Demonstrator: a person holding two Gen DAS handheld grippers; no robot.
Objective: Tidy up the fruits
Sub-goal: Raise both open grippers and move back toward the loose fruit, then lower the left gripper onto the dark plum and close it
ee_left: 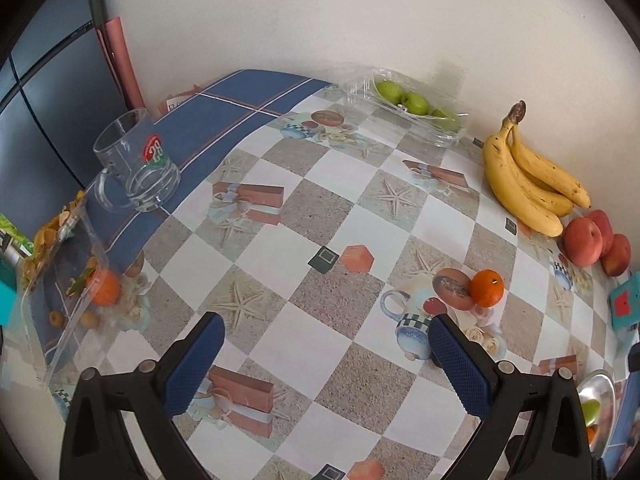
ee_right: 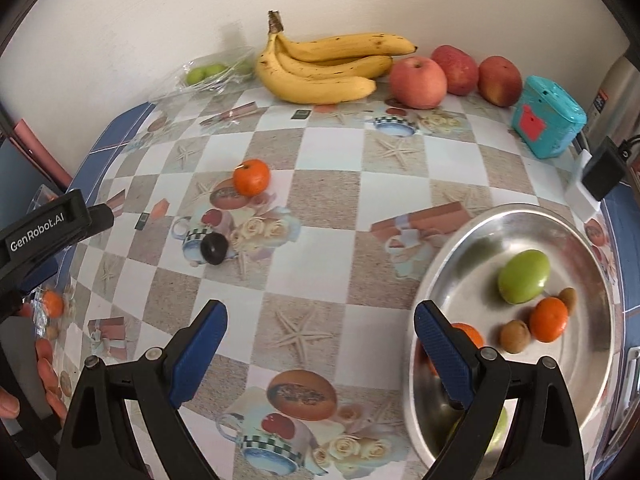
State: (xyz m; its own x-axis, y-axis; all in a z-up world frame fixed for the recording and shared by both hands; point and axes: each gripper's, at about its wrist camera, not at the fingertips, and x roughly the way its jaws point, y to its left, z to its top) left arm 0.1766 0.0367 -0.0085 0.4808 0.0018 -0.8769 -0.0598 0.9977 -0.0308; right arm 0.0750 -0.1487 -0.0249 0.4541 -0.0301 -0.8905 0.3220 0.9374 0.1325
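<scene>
My left gripper hangs open over the checked tablecloth with nothing between its fingers. A tangerine lies just beyond its right finger. My right gripper is open and empty too, low over the cloth; the same tangerine lies ahead to its left. Beside its right finger stands a metal plate holding a green fruit, a tangerine, small brown fruits and another tangerine partly hidden by the finger. Bananas and red apples lie along the wall.
A clear punnet of green fruits sits by the wall. A glass mug and a clear box with a tangerine stand at the left. A teal box, a charger and a small black round object are there too.
</scene>
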